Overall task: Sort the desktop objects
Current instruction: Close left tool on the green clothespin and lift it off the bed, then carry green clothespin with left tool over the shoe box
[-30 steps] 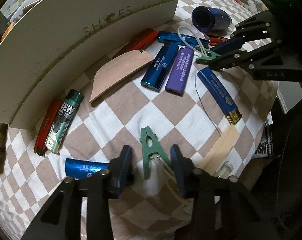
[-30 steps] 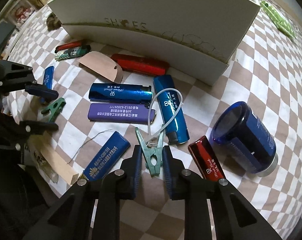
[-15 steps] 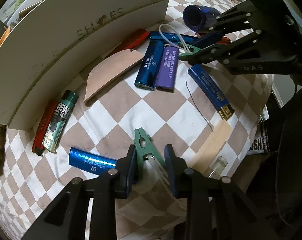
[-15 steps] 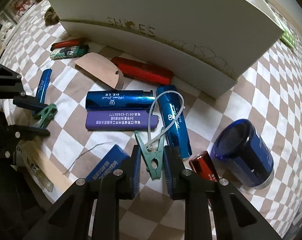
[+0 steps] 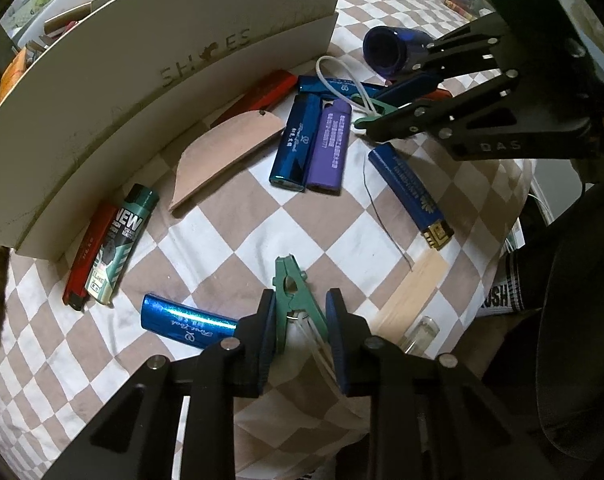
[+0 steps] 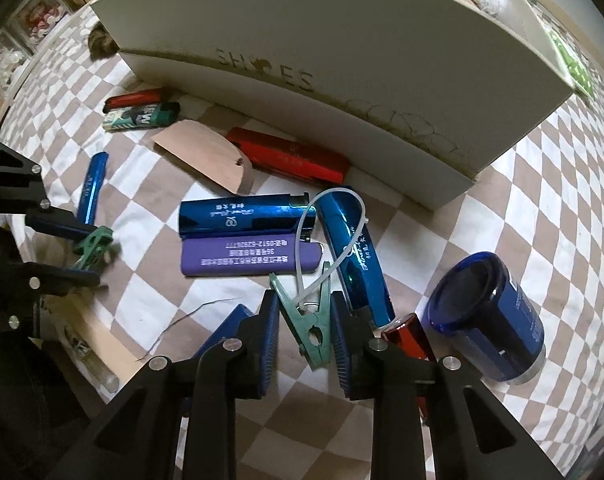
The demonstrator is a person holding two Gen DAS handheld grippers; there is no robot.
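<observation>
My left gripper [image 5: 299, 304] is shut on a green clip [image 5: 289, 284] with a white cord, low in the left wrist view, above the checkered cloth [image 5: 229, 240]. In the right wrist view it sits at the left edge [image 6: 81, 248]. My right gripper [image 6: 304, 308] is shut on a second green clip [image 6: 312, 326] whose white loop [image 6: 326, 220] arches over the lighters. The left wrist view shows that gripper [image 5: 382, 114] at upper right, its clip [image 5: 376, 110] off the cloth.
Several lighters lie about: blue [image 5: 293, 144], purple [image 5: 328, 148], gold-tipped blue [image 5: 410, 192], red [image 5: 257, 96], green [image 5: 121, 244], small blue [image 5: 185, 326]. A white shoe box [image 5: 141, 52] stands behind. A brown leather piece [image 5: 225, 156], a blue jar [image 6: 490, 320] and a wooden strip [image 5: 414, 292] at the edge.
The left gripper's fingers have drawn together on the green clip they straddled. The right gripper has risen and moved toward the box with its clip and loop.
</observation>
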